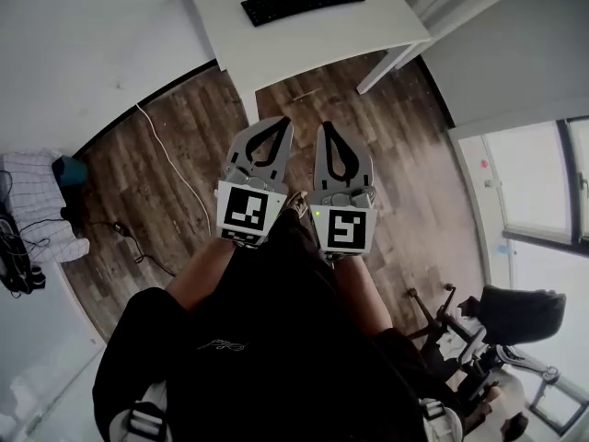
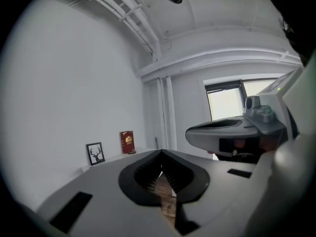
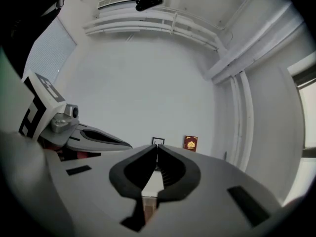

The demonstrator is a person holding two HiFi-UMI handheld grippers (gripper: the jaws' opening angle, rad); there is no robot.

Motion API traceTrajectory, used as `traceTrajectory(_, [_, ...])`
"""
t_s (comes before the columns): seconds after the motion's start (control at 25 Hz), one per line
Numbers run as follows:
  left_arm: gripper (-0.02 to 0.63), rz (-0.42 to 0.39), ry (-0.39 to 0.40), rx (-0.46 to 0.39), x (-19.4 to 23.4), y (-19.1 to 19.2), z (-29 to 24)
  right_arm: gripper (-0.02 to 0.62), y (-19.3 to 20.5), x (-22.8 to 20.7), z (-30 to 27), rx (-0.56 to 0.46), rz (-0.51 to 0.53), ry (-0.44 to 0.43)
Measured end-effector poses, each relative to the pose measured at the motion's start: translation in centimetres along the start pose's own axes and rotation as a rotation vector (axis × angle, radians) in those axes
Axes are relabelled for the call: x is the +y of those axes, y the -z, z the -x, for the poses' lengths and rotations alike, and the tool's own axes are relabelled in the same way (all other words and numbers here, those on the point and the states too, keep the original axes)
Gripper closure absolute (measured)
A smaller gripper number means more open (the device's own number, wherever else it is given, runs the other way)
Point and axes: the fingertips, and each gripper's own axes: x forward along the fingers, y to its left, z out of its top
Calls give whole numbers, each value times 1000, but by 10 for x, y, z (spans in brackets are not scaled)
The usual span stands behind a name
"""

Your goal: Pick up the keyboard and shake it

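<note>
A black keyboard (image 1: 302, 1) lies on the white desk (image 1: 313, 40) at the top of the head view, well ahead of both grippers. My left gripper (image 1: 282, 121) and right gripper (image 1: 327, 127) are held side by side over the wooden floor, close to my body, tips pointing toward the desk. Both are shut with nothing between the jaws. In the left gripper view the left gripper (image 2: 161, 152) meets at its tips, and the right gripper (image 3: 156, 146) does the same in its own view.
A framed deer picture (image 2: 95, 153) and a red book (image 2: 127, 142) stand against the wall at the desk's back. A white cable (image 1: 175, 164) runs across the floor at left. Clothes and cords (image 1: 32, 224) lie far left. A chair (image 1: 511, 325) stands at lower right, by windows.
</note>
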Motion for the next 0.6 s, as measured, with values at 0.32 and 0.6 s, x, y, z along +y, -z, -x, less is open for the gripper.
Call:
traceTrajectory(0.32, [604,0,0,120,-19,4,-98,574,21,-75,-46,37,11,-154])
traceTrajectory(0.6, [604,48,55,230,-25,27,-145,574,60,-116,-57,75,-45,-137])
